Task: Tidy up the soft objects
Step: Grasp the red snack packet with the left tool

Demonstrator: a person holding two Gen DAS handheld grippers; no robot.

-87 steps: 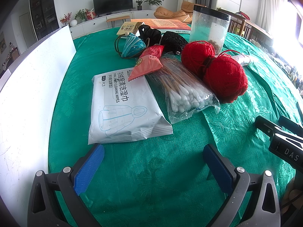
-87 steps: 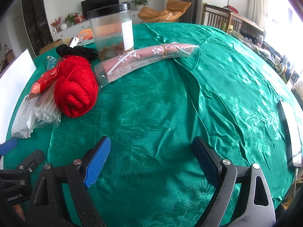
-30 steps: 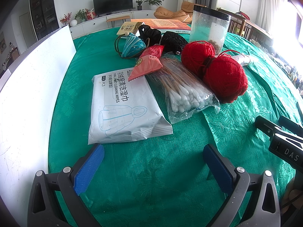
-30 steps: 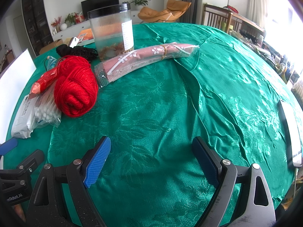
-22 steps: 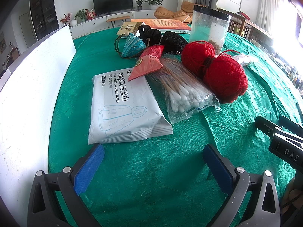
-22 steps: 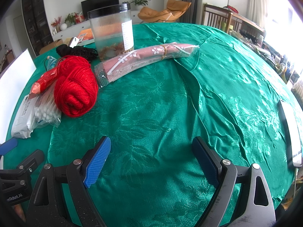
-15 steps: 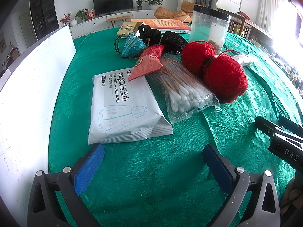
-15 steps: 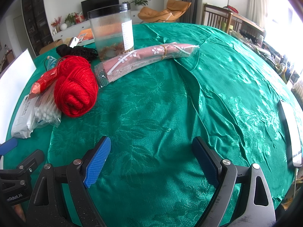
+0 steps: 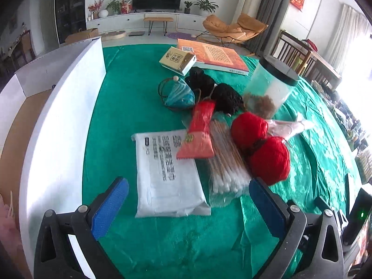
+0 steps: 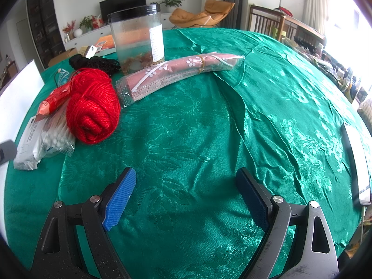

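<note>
A white wet-wipes pack (image 9: 166, 174) lies on the green tablecloth (image 9: 130, 107), just ahead of my open, empty left gripper (image 9: 188, 205). Beside it lie a cotton-swab bag (image 9: 226, 162), a red sachet (image 9: 200, 134), red yarn balls (image 9: 267, 153), black netting (image 9: 216, 90) and a teal pouch (image 9: 180, 95). My right gripper (image 10: 186, 193) is open and empty over bare cloth. In the right wrist view the yarn (image 10: 93, 109) and a pink bagged mask roll (image 10: 181, 74) lie ahead to the left.
A white-walled cardboard box (image 9: 58, 125) stands along the left. A clear jar with a black lid (image 9: 270, 88), a small box (image 9: 177, 60) and an orange book (image 9: 214, 55) sit at the back. A phone (image 10: 357, 162) lies at the right table edge.
My left gripper has risen and moved forward, now looking down on the wipes pack and into the box. The right gripper has barely moved. Objects have not moved.
</note>
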